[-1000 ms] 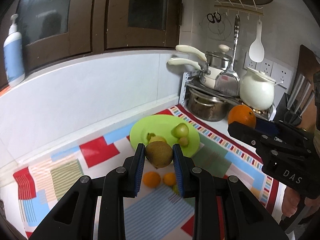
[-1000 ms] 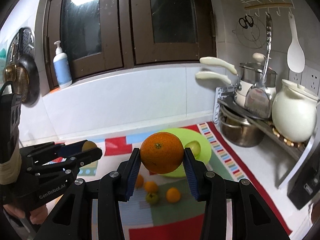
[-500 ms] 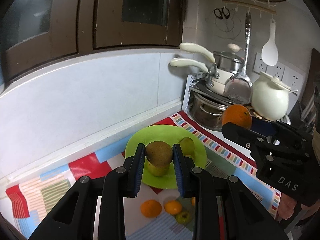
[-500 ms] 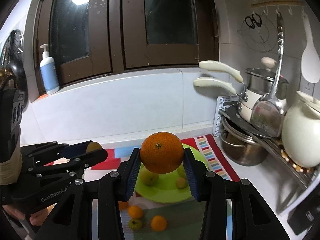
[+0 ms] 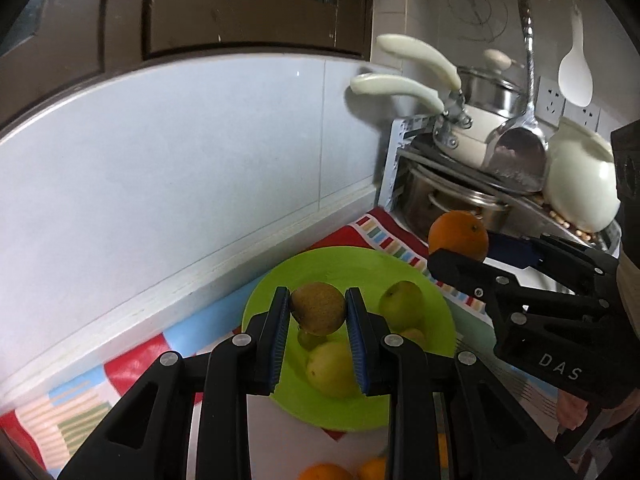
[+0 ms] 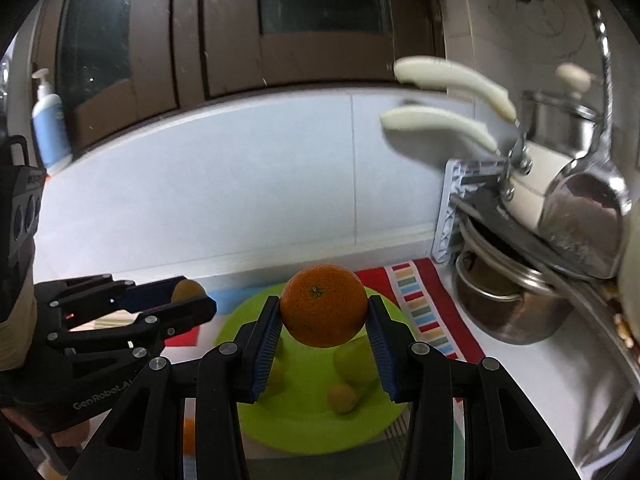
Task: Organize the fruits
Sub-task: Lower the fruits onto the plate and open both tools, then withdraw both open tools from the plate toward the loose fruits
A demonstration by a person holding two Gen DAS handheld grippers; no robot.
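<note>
Two grippers hovered over the green plate [image 5: 400,416]. Left gripper [image 5: 318,310] clamped a kiwi [image 5: 318,307]; right gripper [image 6: 323,312] clasped an orange [image 6: 323,310].

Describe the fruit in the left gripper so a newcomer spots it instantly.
Find the lime-green plate on the patchwork mat. Just above it, the left gripper clamps a kiwi. It is the only brown, fuzzy fruit; those on the plate are smooth and green-yellow.

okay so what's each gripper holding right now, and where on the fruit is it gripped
The left gripper holds a brown kiwi, pads pressed on its two opposite sides. The right gripper holds a large orange, also clamped across its sides, stem end facing the camera.
</note>
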